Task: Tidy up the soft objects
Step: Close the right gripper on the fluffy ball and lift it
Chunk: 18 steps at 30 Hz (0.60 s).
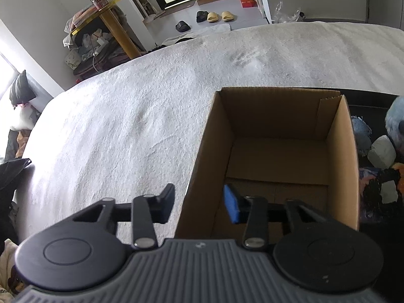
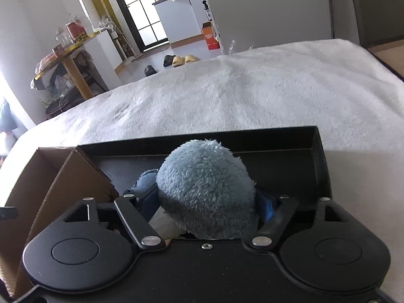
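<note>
The cardboard box [image 1: 275, 156] on the white bed [image 1: 126, 126] is empty, so sorting has barely begun. The left gripper [image 1: 199, 203] straddles its near-left wall, jaws apart. The right gripper [image 2: 202, 202] is clamped on a blue plush toy [image 2: 204, 186] over the black tray [image 2: 320, 156], where other soft things wait.
</note>
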Motion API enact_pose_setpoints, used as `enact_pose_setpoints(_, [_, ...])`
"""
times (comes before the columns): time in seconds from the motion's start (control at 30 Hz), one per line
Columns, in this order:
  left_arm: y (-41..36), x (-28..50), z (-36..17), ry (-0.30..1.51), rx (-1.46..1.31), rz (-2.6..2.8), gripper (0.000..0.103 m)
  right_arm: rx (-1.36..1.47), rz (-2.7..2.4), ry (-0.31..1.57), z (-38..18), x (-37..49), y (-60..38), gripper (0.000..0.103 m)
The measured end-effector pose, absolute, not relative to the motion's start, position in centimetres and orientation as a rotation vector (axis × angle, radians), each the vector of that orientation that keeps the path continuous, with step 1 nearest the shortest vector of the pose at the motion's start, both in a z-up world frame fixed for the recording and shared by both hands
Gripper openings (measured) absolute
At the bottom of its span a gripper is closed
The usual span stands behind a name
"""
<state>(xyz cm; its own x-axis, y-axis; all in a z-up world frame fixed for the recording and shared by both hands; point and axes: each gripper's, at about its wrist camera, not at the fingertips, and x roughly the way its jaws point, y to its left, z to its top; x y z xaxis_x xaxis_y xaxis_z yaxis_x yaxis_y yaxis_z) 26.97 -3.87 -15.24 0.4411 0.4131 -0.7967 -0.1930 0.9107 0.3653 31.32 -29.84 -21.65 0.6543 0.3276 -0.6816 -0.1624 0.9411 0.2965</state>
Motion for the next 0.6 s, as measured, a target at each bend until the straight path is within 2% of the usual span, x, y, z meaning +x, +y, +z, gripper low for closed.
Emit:
enact_pose_setpoints(0.13, [-3.4, 26.4, -15.0, 1.043, 0.218, 0.374, 0.032, 0.236, 0.287, 0.777, -19.9, 30.3, -30.4, 0.072])
enact_pose_setpoints(0.6, [-2.2, 23.9, -15.1, 1.045, 0.157, 0.321, 0.031, 0.227, 0.271, 0.739, -15.5, 27.3, -29.8, 0.072])
